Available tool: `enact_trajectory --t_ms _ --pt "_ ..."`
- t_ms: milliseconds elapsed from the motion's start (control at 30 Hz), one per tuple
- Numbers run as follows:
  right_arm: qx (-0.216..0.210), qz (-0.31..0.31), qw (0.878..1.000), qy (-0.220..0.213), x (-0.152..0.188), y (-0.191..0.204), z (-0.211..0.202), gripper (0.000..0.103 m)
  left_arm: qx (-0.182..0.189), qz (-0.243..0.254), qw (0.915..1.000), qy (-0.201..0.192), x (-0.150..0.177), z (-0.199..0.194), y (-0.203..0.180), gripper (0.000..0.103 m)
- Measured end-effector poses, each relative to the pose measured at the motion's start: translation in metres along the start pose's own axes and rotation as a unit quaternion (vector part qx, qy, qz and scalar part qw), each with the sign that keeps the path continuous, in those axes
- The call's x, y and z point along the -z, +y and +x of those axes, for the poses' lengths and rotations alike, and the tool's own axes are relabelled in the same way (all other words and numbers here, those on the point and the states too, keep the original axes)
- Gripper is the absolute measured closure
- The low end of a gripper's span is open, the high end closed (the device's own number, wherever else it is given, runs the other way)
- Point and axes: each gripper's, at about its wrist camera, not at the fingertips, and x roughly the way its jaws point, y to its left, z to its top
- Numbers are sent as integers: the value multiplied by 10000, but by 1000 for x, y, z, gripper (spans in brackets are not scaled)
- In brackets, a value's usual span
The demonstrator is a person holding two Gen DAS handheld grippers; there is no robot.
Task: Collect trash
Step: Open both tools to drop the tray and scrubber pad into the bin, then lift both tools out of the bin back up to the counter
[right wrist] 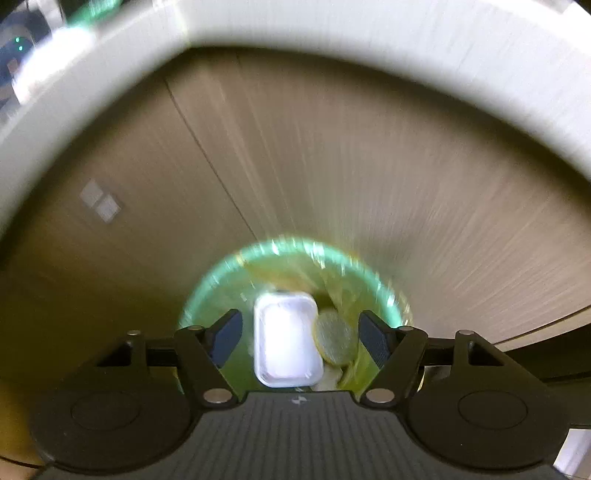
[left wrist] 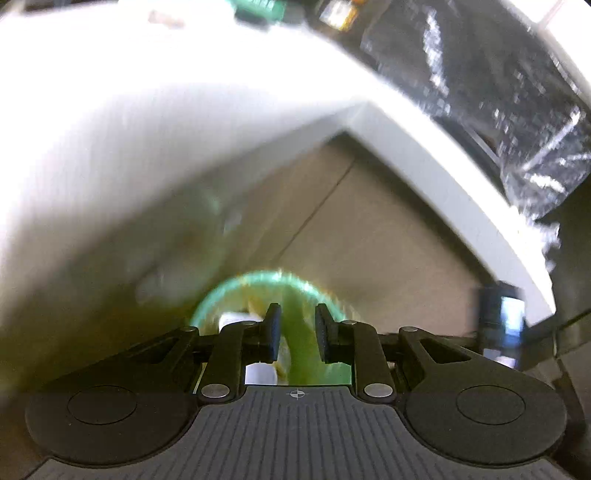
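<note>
Green bin (right wrist: 295,266): I see a bin lined with a green bag, its mouth at 6 o'clock in both wrist views, directly under my two tools.
Trash inside: a white tray (right wrist: 286,339) lies in the bag, and a round foil lid (right wrist: 334,341) touches it at 3 o'clock.
Left gripper (left wrist: 297,332): the tongs are narrow and pinch a fold of the green bag (left wrist: 299,347), I judge at its rim.
Right gripper (right wrist: 299,332): the tongs stand wide and hold nothing; they hover over the tray.
Progress: I judge some trash is already collected. What is left outside I cannot tell, because both views are blurred.
Edges: a white table edge (right wrist: 332,26) curves from 9 to 3 o'clock over the beige floor (right wrist: 369,166).
Other thing: a black plastic bag (left wrist: 480,74) shows at 1 o'clock in the left view.
Open room: the floor around the bin looks free, so I can lift both tools upward; sideways, the table edge is near.
</note>
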Motion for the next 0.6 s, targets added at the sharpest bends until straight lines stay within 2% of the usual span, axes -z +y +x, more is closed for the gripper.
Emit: enact_trajectory --t_ms 67,133,233,400,433,500,533,600 --pt "-53 -273 9989 365 10 10 43 61 77 -75 9997 216 20 18 8 80" --pt "145 -793 9951 568 20 25 90 64 177 -156 9984 507 43 43 19 80" --pt "633 -1568 9829 733 26 45 161 64 316 -390 9944 931 75 79 38 80" --pt "1151 -1912 9680 1150 26 52 265 64 482 -601 9876 1371 107 118 67 81" --pt "1216 -1923 9661 1220 27 50 278 65 471 -610 9870 1407 110 122 73 80" --pt "1441 -1927 9621 1287 28 42 294 90 426 -669 9858 1478 111 130 81 81" --pt "1453 -1849 9633 1296 26 37 294 94 415 -695 9853 1504 110 131 84 81" --pt "1368 -1605 9703 1188 21 23 274 94 444 -721 9846 1529 107 129 85 81"
